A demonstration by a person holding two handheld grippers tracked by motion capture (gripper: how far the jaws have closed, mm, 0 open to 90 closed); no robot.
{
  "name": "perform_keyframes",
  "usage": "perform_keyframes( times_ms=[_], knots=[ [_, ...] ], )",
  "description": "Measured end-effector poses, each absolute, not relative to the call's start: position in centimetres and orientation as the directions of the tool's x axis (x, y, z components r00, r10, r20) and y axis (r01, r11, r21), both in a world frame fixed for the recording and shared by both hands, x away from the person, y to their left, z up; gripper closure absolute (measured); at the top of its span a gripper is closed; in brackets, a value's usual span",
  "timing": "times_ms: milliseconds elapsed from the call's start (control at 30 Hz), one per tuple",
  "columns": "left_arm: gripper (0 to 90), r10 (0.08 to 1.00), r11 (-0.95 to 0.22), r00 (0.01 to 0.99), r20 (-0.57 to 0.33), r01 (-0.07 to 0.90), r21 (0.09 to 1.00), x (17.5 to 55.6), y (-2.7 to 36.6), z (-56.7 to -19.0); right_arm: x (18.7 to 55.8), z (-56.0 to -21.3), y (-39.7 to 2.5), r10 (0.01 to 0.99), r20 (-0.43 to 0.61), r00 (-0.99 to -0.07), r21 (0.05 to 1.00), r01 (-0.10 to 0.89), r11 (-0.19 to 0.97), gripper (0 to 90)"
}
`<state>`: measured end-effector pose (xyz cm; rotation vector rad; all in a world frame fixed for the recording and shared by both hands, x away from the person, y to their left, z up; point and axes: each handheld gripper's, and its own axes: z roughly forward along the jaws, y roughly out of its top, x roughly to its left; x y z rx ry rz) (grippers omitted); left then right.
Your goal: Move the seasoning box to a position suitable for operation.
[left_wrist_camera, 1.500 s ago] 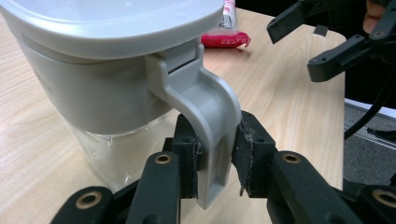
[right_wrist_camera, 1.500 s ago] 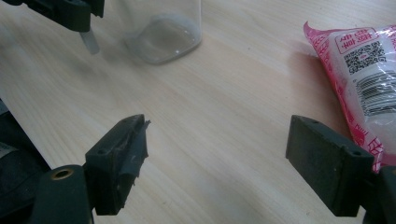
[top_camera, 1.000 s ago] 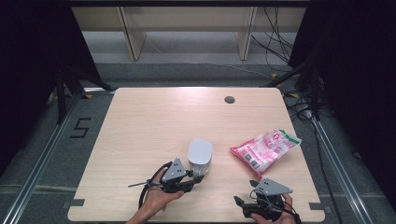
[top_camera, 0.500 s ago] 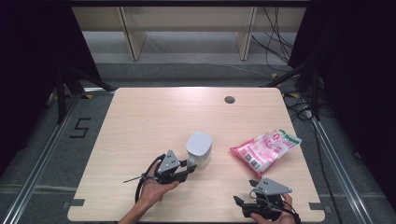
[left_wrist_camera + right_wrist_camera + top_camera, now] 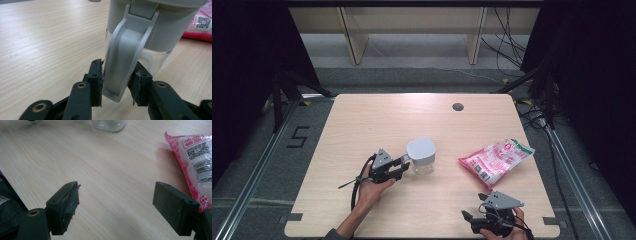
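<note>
A clear jug with a grey lid stands near the middle of the wooden table. My left gripper comes at it from the left and is shut on the jug's grey handle, one jaw on each side, in the left gripper view. A pink snack bag lies flat to the jug's right. My right gripper rests by the front edge, below the bag, open with nothing between its jaws. Its view has the bag at right and the jug's base at the top.
A dark round cable hole sits near the table's far edge. Beyond the table stand wooden shelf legs and loose cables. Bare tabletop stretches to the left and far side of the jug.
My left gripper and the jug it holds have shifted away from the front edge and slightly left. The right gripper and the bag have stayed put.
</note>
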<state>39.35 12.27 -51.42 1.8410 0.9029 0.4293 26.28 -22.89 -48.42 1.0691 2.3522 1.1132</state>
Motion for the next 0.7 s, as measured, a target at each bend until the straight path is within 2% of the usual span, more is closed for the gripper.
perform_keyframes(
  times_ms=[167,267,333,400,700],
  knots=[
    [67.4,0.787,-0.202,0.609,-0.093,0.397,0.895,40.0,12.2,-51.4,26.4,-48.5,-22.9,0.742,0.029,-0.670,0.772,0.486,0.409,21.7],
    [68.1,0.783,-0.232,0.620,-0.060,0.380,0.895,40.2,12.2,-51.4,26.1,-48.4,-22.9,0.753,0.045,-0.656,0.763,0.509,0.398,21.7],
    [69.3,0.780,-0.253,0.625,-0.029,0.359,0.898,40.2,12.1,-51.4,26.4,-48.5,-22.8,0.747,0.021,-0.665,0.771,0.486,0.411,21.7],
    [69.2,0.779,-0.244,0.625,-0.041,0.363,0.899,40.2,12.0,-51.5,26.2,-48.5,-22.7,0.756,0.040,-0.654,0.765,0.506,0.398,21.7],
    [68.7,0.723,-0.282,0.690,-0.035,0.341,0.897,40.3,10.7,-51.3,26.6,-48.5,-23.0,0.730,0.027,-0.683,0.767,0.482,0.423,21.7]
  ],
)
